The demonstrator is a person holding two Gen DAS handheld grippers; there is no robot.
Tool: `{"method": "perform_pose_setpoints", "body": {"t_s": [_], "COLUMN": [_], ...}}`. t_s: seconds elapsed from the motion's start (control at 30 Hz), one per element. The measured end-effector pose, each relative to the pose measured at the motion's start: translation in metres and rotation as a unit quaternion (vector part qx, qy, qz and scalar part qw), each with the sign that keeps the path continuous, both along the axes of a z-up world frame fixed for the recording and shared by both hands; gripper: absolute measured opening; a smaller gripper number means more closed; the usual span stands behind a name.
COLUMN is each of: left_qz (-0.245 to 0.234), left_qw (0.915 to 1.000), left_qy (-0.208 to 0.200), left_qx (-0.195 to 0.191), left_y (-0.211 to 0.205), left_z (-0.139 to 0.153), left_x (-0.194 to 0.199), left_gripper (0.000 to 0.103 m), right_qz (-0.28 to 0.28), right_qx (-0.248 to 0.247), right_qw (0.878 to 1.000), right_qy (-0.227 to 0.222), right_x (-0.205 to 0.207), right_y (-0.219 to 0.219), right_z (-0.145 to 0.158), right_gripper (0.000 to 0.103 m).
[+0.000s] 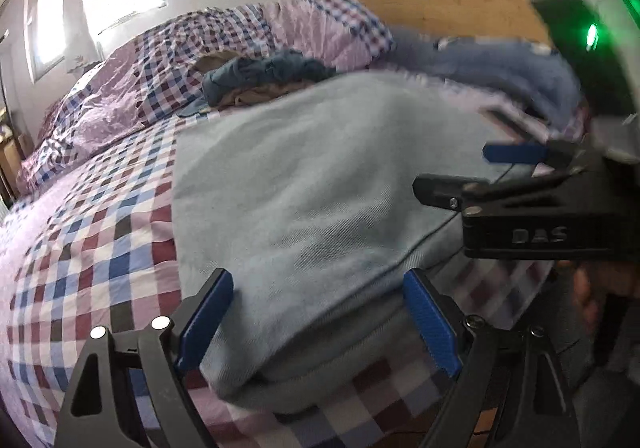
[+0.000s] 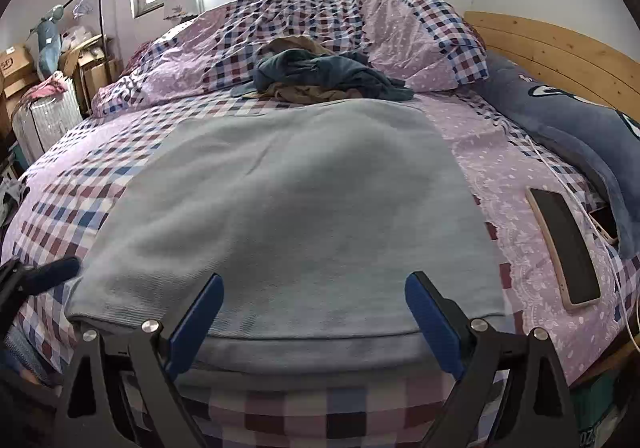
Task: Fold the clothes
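Note:
A light blue garment (image 1: 304, 184) (image 2: 300, 208) lies spread flat on the checked bed cover (image 2: 80, 184), its folded near edge at the front of the bed. My left gripper (image 1: 320, 322) stands open over the garment's near left corner, and the cloth passes between its blue pads (image 1: 208, 320) without being pinched. My right gripper (image 2: 316, 324) is open too, straddling the near edge of the garment. In the left wrist view, the right gripper (image 1: 480, 172) shows at the right, jaws apart. The left gripper's fingertips (image 2: 52, 274) show at the left edge of the right wrist view.
A heap of dark teal and brown clothes (image 2: 320, 76) lies beyond the garment, in front of checked pillows (image 2: 420, 36). A phone (image 2: 564, 248), a white cable (image 2: 560, 172) and a blue plush blanket (image 2: 560, 120) lie at the right by the wooden headboard (image 2: 560, 48). Boxes and a suitcase (image 2: 44, 116) stand left.

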State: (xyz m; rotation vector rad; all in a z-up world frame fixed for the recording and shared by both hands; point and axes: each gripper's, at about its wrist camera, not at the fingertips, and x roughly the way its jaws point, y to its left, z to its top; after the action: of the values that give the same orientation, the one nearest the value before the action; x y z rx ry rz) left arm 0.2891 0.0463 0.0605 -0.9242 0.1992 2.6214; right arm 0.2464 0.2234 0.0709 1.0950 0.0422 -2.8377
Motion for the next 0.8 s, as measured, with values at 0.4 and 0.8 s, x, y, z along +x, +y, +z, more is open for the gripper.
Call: {"method": "perform_pose_setpoints", "body": {"t_s": [0.4,0.8], "left_qz": [0.054,0.045], "left_qw": [0.9972,0.9967], "left_qy": [-0.026,-0.066], "left_qx": [0.044,-0.013], "left_y": [-0.029,-0.015], "left_z": [0.004,-0.018], "left_x": [-0.007,-0.007], "left_gripper": [0.090,0.090], "right_qz": [-0.015,0.004], "right_qx": [0.018,0.052], "right_qw": [1.000,0.998], "right_qy": [-0.005,-0.017], "right_x": [0.002,0.006], "right_y": [0.015,0.010], "right_z": [-0.009,-0.021], "right_gripper": [0.095,0.095]}}
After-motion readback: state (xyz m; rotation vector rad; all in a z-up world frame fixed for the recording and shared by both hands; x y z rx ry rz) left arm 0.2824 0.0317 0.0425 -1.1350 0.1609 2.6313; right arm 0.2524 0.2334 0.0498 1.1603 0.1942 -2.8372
